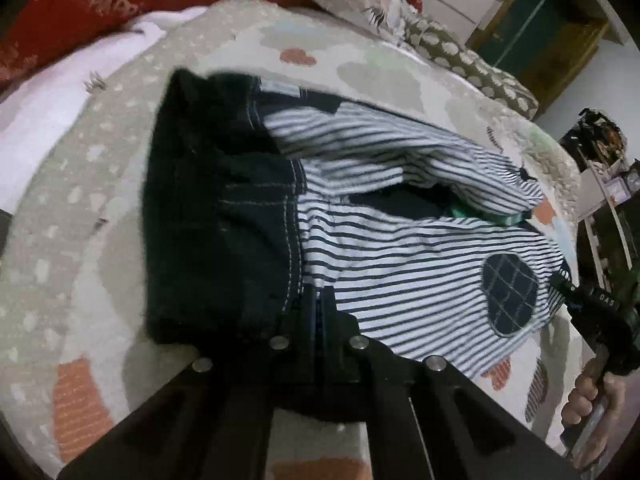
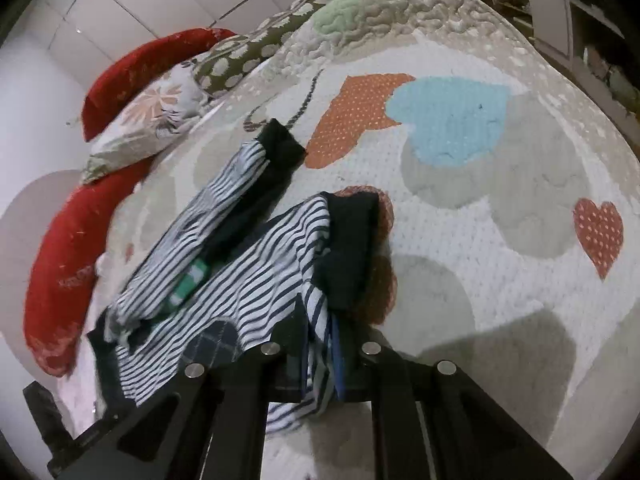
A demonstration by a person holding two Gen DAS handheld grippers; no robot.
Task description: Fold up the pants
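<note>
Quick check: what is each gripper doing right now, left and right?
Left gripper: shut on the near edge of the striped pants.
Right gripper: shut on the pants' other edge.

Striped pants (image 2: pixel 248 280) in right hand-held gripper (image 2: pixel 320 344)

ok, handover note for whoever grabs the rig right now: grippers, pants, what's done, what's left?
Left gripper: shut on the pants at the near edge, beside the dark cuff.
Right gripper: shut on the pants at the near striped edge.
Pants: striped, dark cuffs, lying on the quilted bed cover, rumpled, legs apart.
Done: both edges gripped.
Left: likely carry the gripped edge over, lay it flat and finish the fold.
</note>
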